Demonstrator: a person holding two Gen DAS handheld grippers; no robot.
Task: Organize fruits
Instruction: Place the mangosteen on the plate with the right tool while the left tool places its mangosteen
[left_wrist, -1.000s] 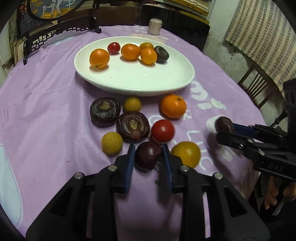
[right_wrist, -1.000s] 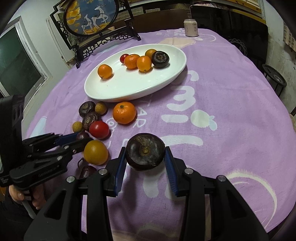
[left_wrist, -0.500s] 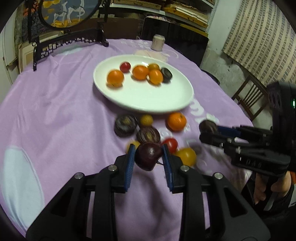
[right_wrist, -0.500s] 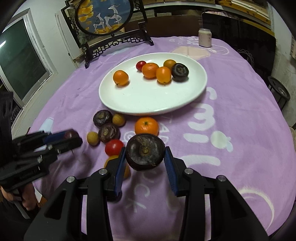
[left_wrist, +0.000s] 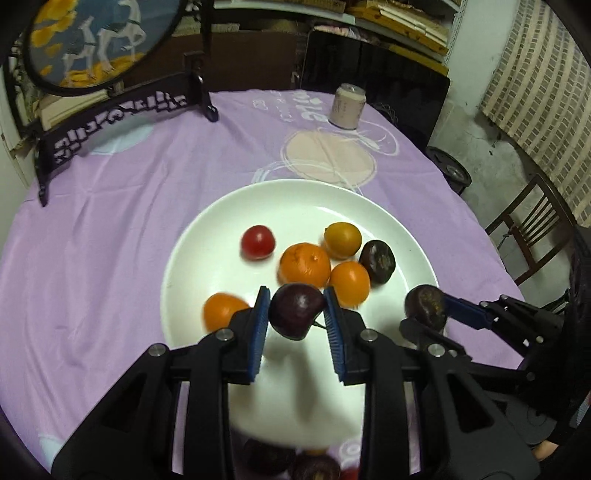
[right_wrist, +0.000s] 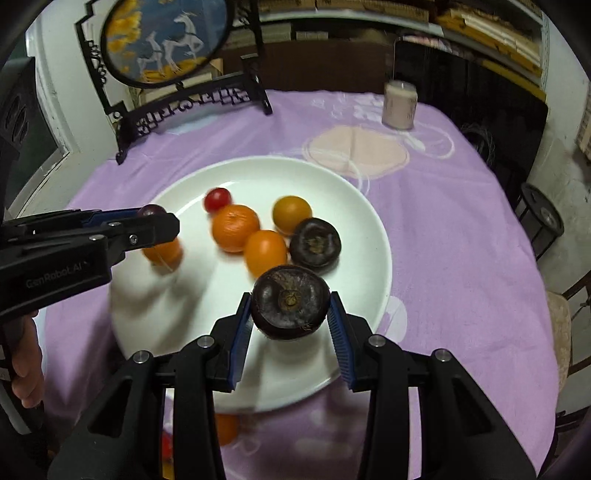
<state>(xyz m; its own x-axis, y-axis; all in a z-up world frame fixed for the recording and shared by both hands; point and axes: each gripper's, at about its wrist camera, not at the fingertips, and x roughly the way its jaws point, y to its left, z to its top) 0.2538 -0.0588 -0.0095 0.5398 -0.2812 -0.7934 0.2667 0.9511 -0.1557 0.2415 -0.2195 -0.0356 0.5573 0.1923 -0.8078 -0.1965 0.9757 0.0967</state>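
Your counter (left_wrist: 110, 229), under its purple cloth, carries the white plate (left_wrist: 207, 236) near its middle, and the plate is where the fruit belongs, which is why both tools hang above it. Already on it sit five pieces in a loose cluster toward the far right: the big orange (left_wrist: 305, 264), a smaller orange one (left_wrist: 350, 283) touching it, a yellow-orange one (left_wrist: 342, 239), a dark wrinkled fruit (left_wrist: 377, 261) and a red tomato (left_wrist: 258, 242) a little apart. A sixth orange fruit (left_wrist: 221, 311) lies alone on the near left of the plate.

Your left gripper (left_wrist: 295, 317) has its fingers (left_wrist: 258, 325) closed onto a dark purple plum (left_wrist: 297, 314), held over the open near part of the plate, clear of the cluster (a sensible gap, so it can be set down without knocking the others).

Your right gripper (right_wrist: 291, 317) pinches a dark brown wrinkled fruit (right_wrist: 290, 306) flat-face up, above the plate's near right edge, just beside its twin already resting there; I'd guess you mean to group like with like.

A few more fruits lie on the cloth below the near rim, too blurred to name
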